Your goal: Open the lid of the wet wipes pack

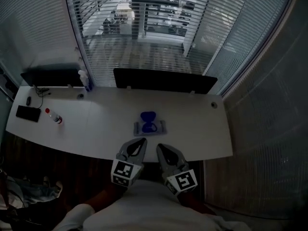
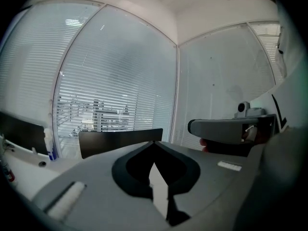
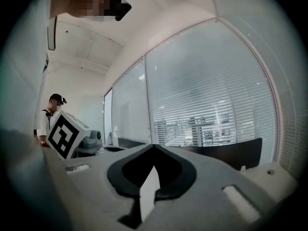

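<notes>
The wet wipes pack (image 1: 149,127) lies flat on the white table (image 1: 106,124), a greyish pack with a blue lid (image 1: 147,116) on top. The picture is too small to tell whether the lid is up. My left gripper (image 1: 140,142) and right gripper (image 1: 160,147) hover side by side at the table's near edge, short of the pack and touching nothing. Both point toward the window. In the left gripper view the jaws meet at their tips (image 2: 154,142) with nothing between them. The right gripper view shows the same (image 3: 154,146). The pack is hidden in both gripper views.
Dark screen panels (image 1: 163,80) stand along the table's far edge before the blinds. A phone (image 1: 28,113), a small bottle (image 1: 54,117) and a spray bottle (image 1: 85,79) sit at the left. A person (image 3: 50,114) stands far off in the room.
</notes>
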Tool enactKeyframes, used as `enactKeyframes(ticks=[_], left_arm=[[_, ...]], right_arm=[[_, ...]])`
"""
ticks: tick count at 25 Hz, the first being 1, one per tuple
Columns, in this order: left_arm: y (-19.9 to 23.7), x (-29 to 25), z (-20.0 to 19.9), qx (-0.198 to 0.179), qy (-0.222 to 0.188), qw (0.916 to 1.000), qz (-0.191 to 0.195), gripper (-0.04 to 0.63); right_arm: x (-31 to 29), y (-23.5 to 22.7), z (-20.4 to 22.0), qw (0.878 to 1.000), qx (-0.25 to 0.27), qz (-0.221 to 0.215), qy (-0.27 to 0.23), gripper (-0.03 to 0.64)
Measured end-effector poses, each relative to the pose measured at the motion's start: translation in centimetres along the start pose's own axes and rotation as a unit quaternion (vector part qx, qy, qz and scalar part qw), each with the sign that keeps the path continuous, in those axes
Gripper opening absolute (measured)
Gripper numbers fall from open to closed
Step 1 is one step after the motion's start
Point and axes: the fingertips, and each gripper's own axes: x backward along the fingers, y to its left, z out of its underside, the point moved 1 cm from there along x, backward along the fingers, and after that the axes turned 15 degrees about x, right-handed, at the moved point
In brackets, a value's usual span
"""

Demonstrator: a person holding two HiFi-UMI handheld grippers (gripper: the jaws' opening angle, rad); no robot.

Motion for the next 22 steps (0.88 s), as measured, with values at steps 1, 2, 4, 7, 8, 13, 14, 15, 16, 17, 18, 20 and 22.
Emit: enactKeyframes(ticks=[1, 2, 4, 7, 8, 13, 14, 15, 16, 17, 18, 20, 22], left_arm=[[-0.08, 0.01, -0.14, -0.001, -0.001, 1.0, 0.001, 0.003], [-0.13, 0.02, -0.27, -0.002, -0.002, 1.0, 0.001, 0.003], [-0.16, 0.02, -0.43, -0.001, -0.004, 1.0, 0.001, 0.003], [-0.22, 0.11, -0.4, 0.002, -0.007, 1.0, 0.001, 0.003], [-0.24, 0.2, -0.38, 0.003, -0.007, 1.0, 0.001, 0.003], [-0.29, 0.59, -0.39, 0.005, -0.009, 0.9999, 0.002, 0.003], [-0.26, 0.6, -0.34, 0.006, -0.009, 0.9999, 0.002, 0.003], [-0.22, 0.59, -0.26, 0.006, -0.008, 0.9999, 0.002, 0.003], [-0.2, 0.57, -0.17, 0.006, -0.007, 1.0, 0.002, 0.003], [-0.17, 0.56, -0.08, 0.005, -0.006, 1.0, 0.003, 0.003], [-0.12, 0.56, 0.0, 0.004, -0.005, 1.0, 0.003, 0.003], [0.02, 0.58, 0.04, 0.003, -0.004, 1.0, 0.003, 0.003], [0.19, 0.62, 0.0, 0.003, -0.003, 1.0, 0.002, 0.003]], right_arm=[[-0.09, -0.07, -0.07, 1.0, -0.002, 0.0, -0.001, 0.0], [-0.18, -0.16, -0.11, 1.0, -0.004, 0.0, -0.001, 0.0], [-0.27, -0.27, -0.08, 1.0, -0.006, 0.001, -0.002, 0.0], [-0.2, -0.25, -0.16, 1.0, -0.008, 0.002, -0.004, 0.0], [-0.18, -0.23, -0.24, 1.0, -0.008, 0.002, -0.004, 0.0], [-0.07, -0.34, -0.21, 1.0, -0.011, 0.006, 0.0, 0.0], [-0.09, -0.31, -0.11, 1.0, -0.012, 0.005, 0.002, 0.0], [-0.11, -0.29, 0.02, 1.0, -0.015, 0.004, 0.003, 0.0], [-0.14, -0.3, 0.13, 1.0, -0.018, 0.003, 0.004, 0.0], [-0.17, -0.34, 0.19, 1.0, -0.019, 0.004, 0.003, 0.0], [-0.2, -0.4, 0.2, 1.0, -0.021, 0.005, 0.003, 0.0], [-0.26, -0.48, 0.14, 1.0, -0.026, 0.007, 0.003, 0.0], [-0.35, -0.52, 0.09, 1.0, -0.029, 0.009, 0.005, 0.0]])
